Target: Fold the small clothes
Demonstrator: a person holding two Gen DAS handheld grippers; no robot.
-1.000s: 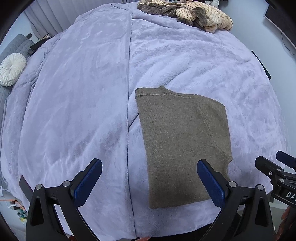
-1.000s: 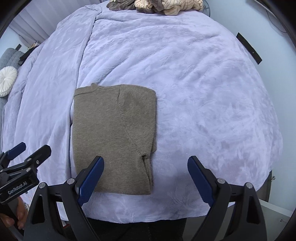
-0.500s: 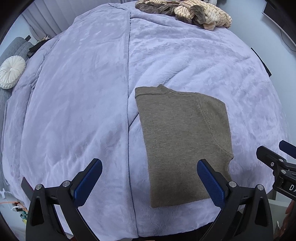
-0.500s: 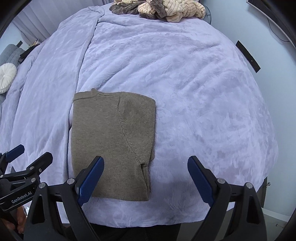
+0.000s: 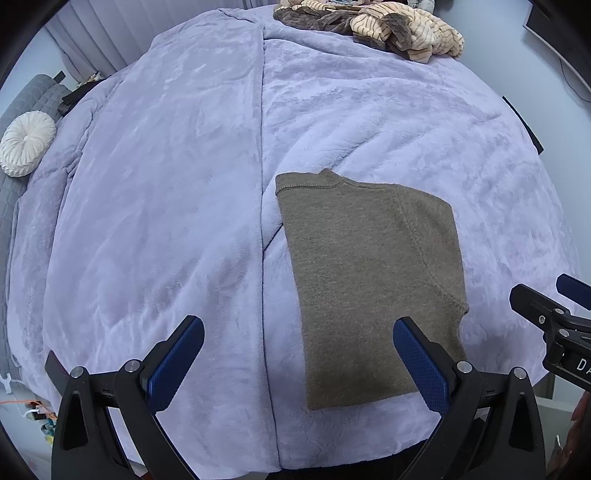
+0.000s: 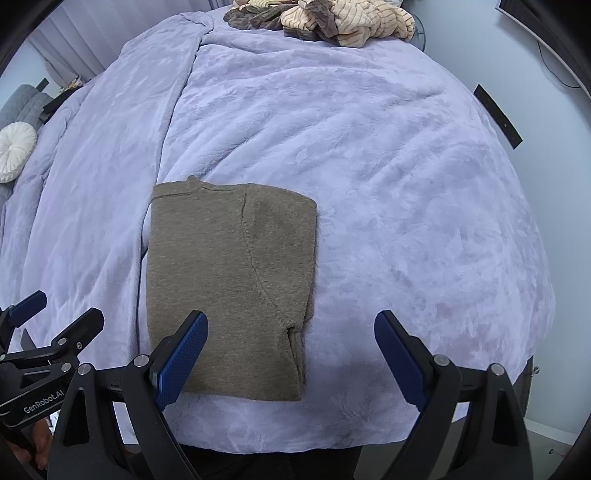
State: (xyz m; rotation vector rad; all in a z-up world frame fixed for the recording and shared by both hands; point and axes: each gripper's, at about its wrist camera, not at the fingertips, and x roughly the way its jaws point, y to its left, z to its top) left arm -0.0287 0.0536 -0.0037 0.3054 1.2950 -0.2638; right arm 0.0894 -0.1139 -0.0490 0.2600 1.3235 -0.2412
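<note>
An olive-brown knit garment (image 5: pixel 365 280) (image 6: pixel 229 284) lies folded into a flat rectangle near the front edge of the lilac blanket (image 5: pixel 155 206) (image 6: pixel 388 206), collar end away from me. My left gripper (image 5: pixel 295 354) is open above the front edge, its right finger over the garment's near right corner. My right gripper (image 6: pixel 291 350) is open too, with its left finger over the garment's near part. Neither holds anything. Each gripper shows at the other view's side edge.
A heap of cream striped and brown clothes (image 5: pixel 373 26) (image 6: pixel 321 18) sits at the far end of the bed. A round white cushion (image 5: pixel 26 144) (image 6: pixel 14 151) rests on grey upholstery at the left. A black strip (image 6: pixel 498 116) lies by the bed's right side.
Both grippers have drawn slightly up and back from the bed, so more of the far clothes heap shows. The garment has not moved. Both stay open.
</note>
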